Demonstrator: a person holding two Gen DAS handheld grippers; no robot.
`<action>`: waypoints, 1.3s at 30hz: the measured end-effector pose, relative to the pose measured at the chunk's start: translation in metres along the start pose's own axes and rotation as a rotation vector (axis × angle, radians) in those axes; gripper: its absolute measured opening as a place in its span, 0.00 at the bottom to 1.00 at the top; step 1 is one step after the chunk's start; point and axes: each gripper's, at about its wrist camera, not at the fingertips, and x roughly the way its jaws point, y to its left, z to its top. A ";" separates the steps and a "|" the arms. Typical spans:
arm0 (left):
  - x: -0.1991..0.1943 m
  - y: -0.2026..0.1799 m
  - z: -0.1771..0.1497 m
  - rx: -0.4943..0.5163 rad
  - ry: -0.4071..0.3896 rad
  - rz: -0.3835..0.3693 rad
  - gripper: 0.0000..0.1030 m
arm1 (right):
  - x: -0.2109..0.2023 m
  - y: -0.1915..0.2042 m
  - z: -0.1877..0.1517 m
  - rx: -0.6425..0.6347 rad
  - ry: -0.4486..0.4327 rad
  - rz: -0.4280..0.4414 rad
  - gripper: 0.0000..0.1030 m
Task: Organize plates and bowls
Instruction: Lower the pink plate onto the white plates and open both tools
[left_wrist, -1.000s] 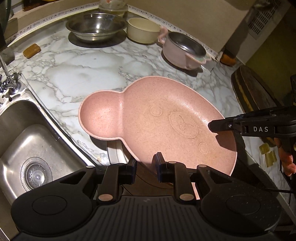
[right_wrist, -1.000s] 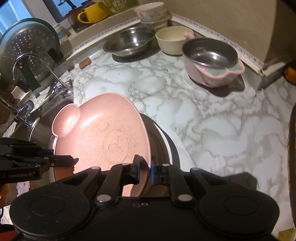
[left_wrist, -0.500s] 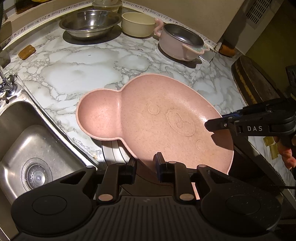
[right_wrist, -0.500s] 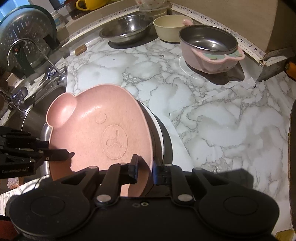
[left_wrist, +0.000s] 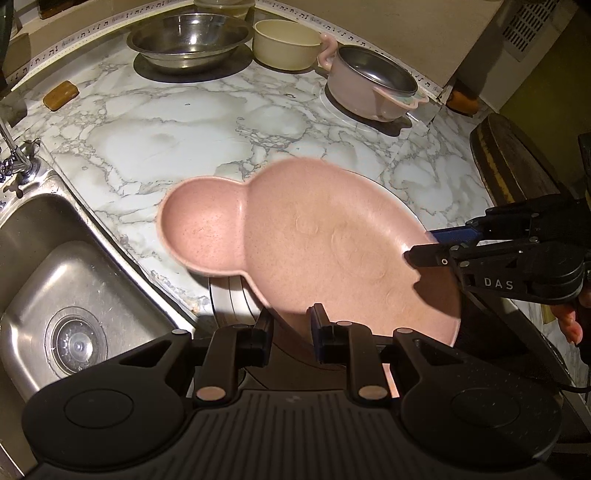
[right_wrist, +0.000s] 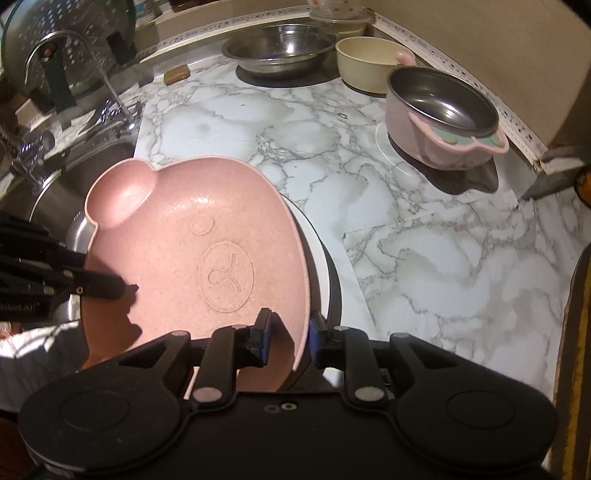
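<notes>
The pink bear-faced plate (right_wrist: 192, 258) hangs tilted over a white plate (right_wrist: 317, 254) at the counter's edge. The left gripper (left_wrist: 291, 325) pinches its rim — the right gripper (right_wrist: 290, 332), jaws just opening, straddles the opposite rim without pressing.

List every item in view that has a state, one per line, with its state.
Pink plate: tilted, held over a white plate.
Left gripper: shut on the pink plate's rim.
Right gripper: jaws have just been opening, rim between them, pads apart from it.
Steel bowl: upright, empty.
Cream bowl: upright, empty.
Pink pot: upright, empty.
Sink: empty.
</notes>
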 end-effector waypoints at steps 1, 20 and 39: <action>-0.001 0.000 0.000 0.001 -0.003 0.006 0.19 | 0.000 0.001 0.000 -0.009 0.000 -0.004 0.21; -0.016 0.009 0.003 0.020 -0.022 0.019 0.26 | -0.008 -0.002 0.006 -0.015 -0.035 0.000 0.39; -0.047 0.023 0.032 0.028 -0.146 0.041 0.66 | -0.026 0.007 0.031 -0.030 -0.072 0.059 0.56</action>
